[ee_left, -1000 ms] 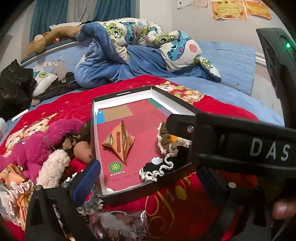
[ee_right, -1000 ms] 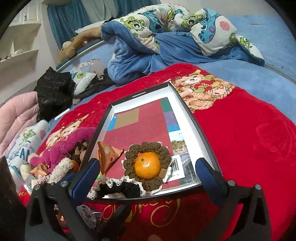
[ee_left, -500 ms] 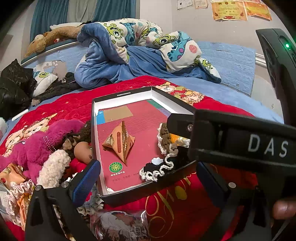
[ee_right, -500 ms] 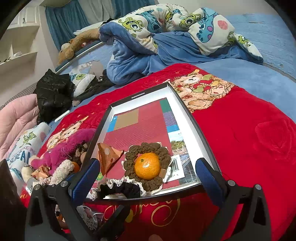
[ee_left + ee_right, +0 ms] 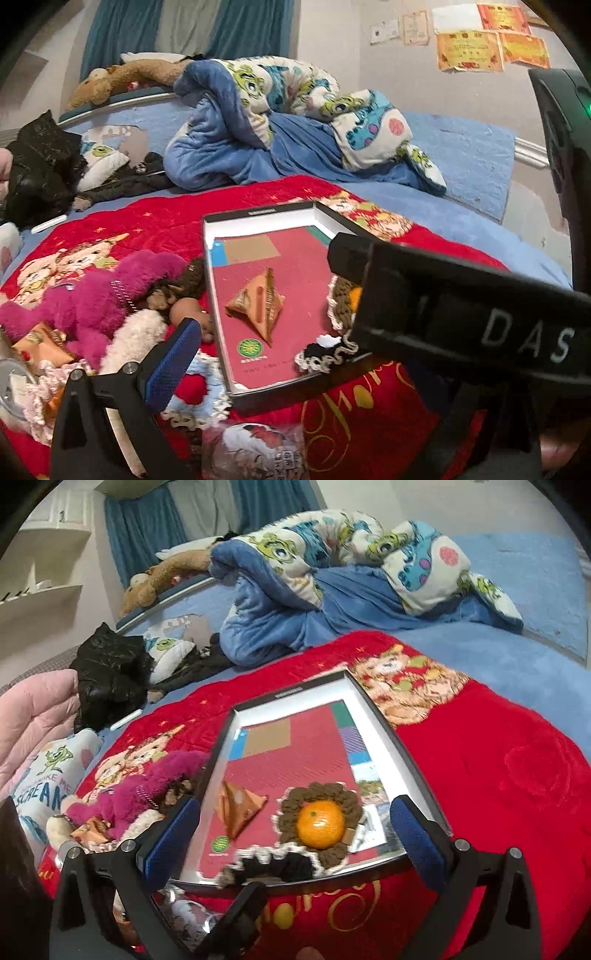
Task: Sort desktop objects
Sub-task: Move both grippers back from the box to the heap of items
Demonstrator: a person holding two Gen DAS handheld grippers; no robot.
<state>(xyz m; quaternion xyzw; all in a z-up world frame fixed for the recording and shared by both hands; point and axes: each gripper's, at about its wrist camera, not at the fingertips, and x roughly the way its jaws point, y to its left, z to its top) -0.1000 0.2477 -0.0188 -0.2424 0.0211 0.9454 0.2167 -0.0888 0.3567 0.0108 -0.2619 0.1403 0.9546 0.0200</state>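
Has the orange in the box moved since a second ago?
No. The orange sits in the brown crocheted ring near the box's front edge, as before.

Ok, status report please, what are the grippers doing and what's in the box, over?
Both hand-held grippers open, empty; right faces box. Orange on crochet coaster, triangular packet inside. Pink plush pile outside. Nothing blocking.

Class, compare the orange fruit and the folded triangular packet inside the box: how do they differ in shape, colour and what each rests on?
The orange fruit is round and bright orange; the triangular packet is a pointed pyramid in brownish orange with printed markings.
The fruit sits on a brown crocheted coaster; the packet lies directly on the red floor of the box.
The fruit is nearer the box's right side, the packet nearer its left.
Both lie inside the box, at its near end.
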